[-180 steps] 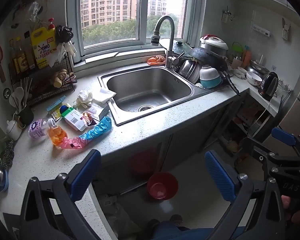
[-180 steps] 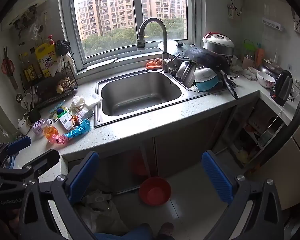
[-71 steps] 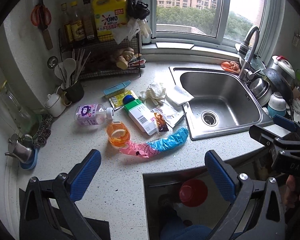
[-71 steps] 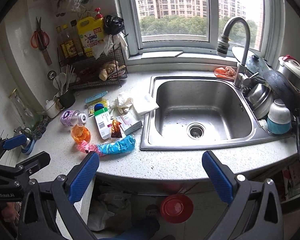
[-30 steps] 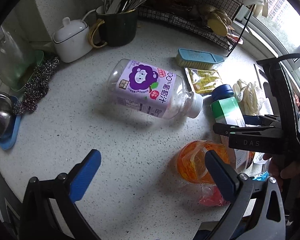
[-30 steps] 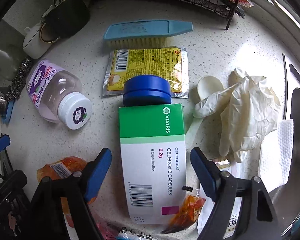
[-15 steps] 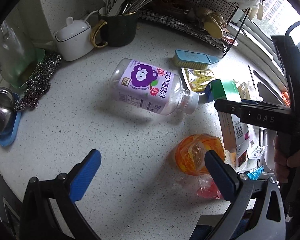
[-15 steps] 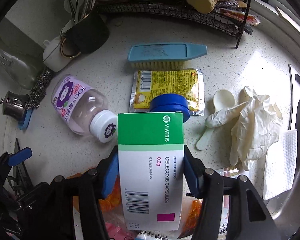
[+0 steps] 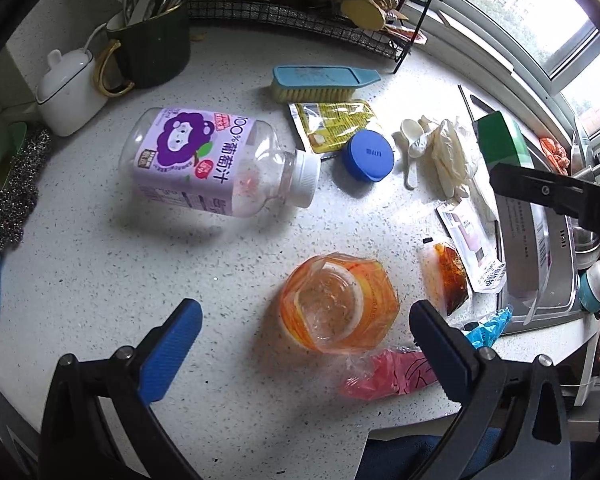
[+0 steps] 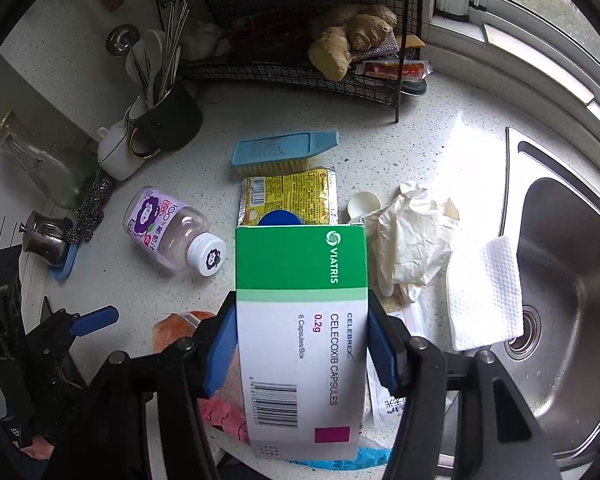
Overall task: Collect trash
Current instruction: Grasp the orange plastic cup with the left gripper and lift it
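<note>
Clamping green-white med box (image 10: 302, 320) w/ right gripper (image 10: 302, 350); left gripper (image 9: 304, 356) wide apart, empty, over orange cup (image 9: 338, 304).

Materials on my counter: speckled stone, clear plastic, card, steel.

My right gripper (image 10: 302, 344) presses its blue ribbed pads against a smooth matt cardboard box (image 10: 302, 332), green and white. At left centre lies a clear glossy plastic bottle (image 9: 216, 164) with a purple paper label. The orange wrapper (image 9: 338, 304) at lower centre is crinkled, shiny film. The countertop (image 9: 100, 272) looks polished, white with dark flecks. At right, the sink (image 10: 568, 280) is brushed steel, beside soft wrinkled latex gloves (image 10: 412, 240) and a dimpled paper towel (image 10: 486, 288).
</note>
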A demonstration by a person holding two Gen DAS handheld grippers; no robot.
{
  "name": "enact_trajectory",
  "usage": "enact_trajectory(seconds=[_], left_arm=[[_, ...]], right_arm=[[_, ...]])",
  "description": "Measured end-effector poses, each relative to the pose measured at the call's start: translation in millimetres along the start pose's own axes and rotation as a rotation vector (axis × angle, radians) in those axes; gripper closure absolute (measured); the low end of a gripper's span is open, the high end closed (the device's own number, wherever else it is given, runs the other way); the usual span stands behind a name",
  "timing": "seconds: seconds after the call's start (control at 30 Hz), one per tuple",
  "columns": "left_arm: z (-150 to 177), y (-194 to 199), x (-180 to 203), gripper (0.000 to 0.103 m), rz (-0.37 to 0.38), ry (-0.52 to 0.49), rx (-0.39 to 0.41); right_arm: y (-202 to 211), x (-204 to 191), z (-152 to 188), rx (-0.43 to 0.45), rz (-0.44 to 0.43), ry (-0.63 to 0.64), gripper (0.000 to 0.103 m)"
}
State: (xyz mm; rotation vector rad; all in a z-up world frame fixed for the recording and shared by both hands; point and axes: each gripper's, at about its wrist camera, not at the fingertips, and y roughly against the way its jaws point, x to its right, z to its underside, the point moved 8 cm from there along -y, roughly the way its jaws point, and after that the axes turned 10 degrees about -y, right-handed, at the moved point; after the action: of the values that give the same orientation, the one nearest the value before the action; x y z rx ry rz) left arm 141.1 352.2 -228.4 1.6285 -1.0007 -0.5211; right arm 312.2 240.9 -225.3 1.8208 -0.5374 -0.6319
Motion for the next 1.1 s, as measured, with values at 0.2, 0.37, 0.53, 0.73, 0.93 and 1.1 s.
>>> enact_trajectory(seconds=[0.2, 0.37, 0.53, 0.73, 0.93, 1.1], left_arm=[[-3.4, -34.0, 7.6, 0.0, -0.005, -0.039, -0.079], [-2.3, -50.7, 3.9, 0.001, -0.005, -0.035, -0.118], [-1.5, -60.1, -0.5, 0.022, -0.032, -0.054, -0.156], [-4.6, -55.8, -1.0, 0.038, -0.05, -0.073, -0.152], [-8.1, -31.4, 2.5, 0.038, -0.07, -0.095, -0.105], [-20.9, 1.6, 20.4, 0.038, -0.071, -0.132, -0.048]], right_arm=[[1.4, 11.0, 14.2, -0.006, 0.025, -0.058, 0.047], [-1.4, 23.7, 30.1, -0.034, 0.036, -0.106, 0.047], [-6.7, 31.2, 40.0, -0.053, 0.04, -0.14, 0.047], [-6.8, 35.6, 42.7, -0.049, 0.03, -0.163, 0.047], [0.3, 31.8, 47.4, -0.033, 0.013, -0.161, 0.047], [18.7, 33.9, 56.7, 0.003, 0.012, -0.168, 0.047]])
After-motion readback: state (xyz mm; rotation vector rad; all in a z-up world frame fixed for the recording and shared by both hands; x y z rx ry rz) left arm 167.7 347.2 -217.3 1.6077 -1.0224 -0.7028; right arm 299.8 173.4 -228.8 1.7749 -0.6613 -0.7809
